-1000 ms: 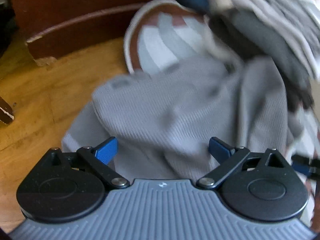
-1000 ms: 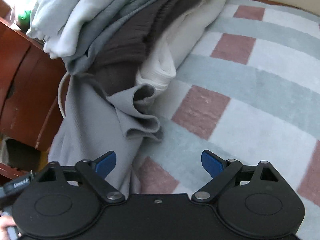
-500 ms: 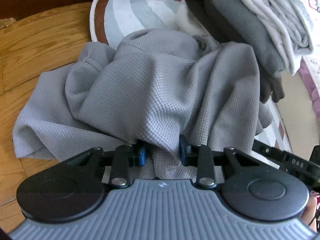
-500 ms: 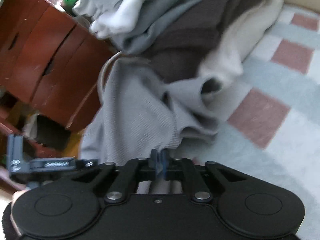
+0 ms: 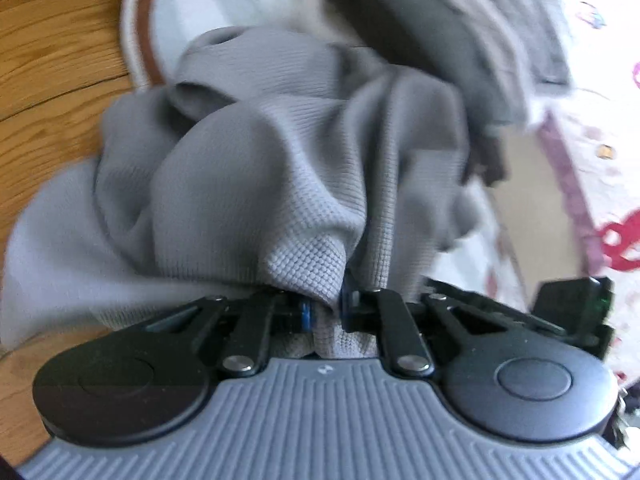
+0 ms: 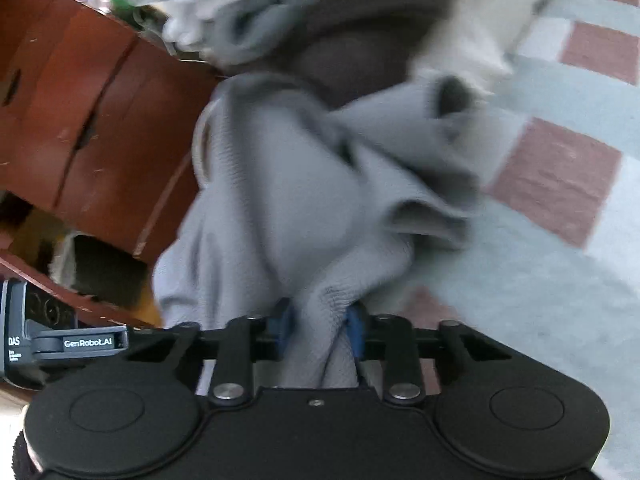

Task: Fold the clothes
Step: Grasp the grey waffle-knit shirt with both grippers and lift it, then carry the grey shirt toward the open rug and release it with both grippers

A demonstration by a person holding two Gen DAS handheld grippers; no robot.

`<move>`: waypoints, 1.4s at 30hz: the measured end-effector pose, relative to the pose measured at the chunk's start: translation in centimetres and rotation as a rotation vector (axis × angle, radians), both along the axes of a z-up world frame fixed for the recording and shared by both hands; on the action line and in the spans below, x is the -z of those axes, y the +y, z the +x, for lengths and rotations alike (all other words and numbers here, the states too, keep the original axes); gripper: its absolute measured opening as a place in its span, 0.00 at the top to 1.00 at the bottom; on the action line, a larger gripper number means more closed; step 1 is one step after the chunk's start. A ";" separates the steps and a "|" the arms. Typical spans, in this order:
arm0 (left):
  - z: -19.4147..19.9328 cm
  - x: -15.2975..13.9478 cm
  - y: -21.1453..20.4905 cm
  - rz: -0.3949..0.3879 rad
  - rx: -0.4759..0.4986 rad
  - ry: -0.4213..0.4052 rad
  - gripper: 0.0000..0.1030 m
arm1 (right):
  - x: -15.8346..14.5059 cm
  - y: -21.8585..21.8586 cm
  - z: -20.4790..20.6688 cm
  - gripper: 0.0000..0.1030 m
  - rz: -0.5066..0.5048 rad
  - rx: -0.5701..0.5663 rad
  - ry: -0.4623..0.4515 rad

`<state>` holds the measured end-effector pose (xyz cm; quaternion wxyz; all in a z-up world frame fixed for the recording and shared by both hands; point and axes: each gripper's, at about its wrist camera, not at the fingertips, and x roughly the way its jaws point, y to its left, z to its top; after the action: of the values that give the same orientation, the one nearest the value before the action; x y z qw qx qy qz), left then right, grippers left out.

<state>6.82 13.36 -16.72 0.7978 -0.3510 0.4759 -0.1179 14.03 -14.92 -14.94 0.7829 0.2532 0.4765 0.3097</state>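
My left gripper (image 5: 324, 312) is closing on the grey waffle-knit garment (image 5: 280, 168), my right gripper (image 6: 320, 328) pinches it too, and its bulk apparently trails ahead toward the folded pile (image 6: 320, 20).

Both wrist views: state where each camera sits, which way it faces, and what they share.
Left wrist: on the left gripper, facing forward and down at the grey waffle-knit garment on wood floor; its jaws are closing on a fold.
Right wrist: on the right gripper, facing down over the checked rug, clamped on the garment.
Shared: the garment, the clothes pile, and the rug.
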 end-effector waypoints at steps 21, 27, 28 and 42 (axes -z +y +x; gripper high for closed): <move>3.9 -8.7 -13.6 -0.146 0.511 -0.188 0.90 | -10.4 -11.7 -5.0 0.83 0.191 0.046 -0.224; 5.5 -11.5 -19.5 -0.113 0.656 -0.244 0.90 | -13.3 -16.3 -7.6 0.87 0.235 0.076 -0.271; 5.9 -12.0 -20.5 -0.107 0.676 -0.257 0.90 | -14.4 -16.6 -7.8 0.87 0.193 0.082 -0.274; 9.5 -27.8 -32.5 -0.003 1.008 -0.497 0.90 | -28.1 -24.2 -10.8 0.89 0.057 0.319 -0.467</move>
<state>16.36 -19.18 11.11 0.7303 -0.0429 0.3824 -0.5644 3.27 -39.10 13.19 0.9029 0.2687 0.2284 0.2456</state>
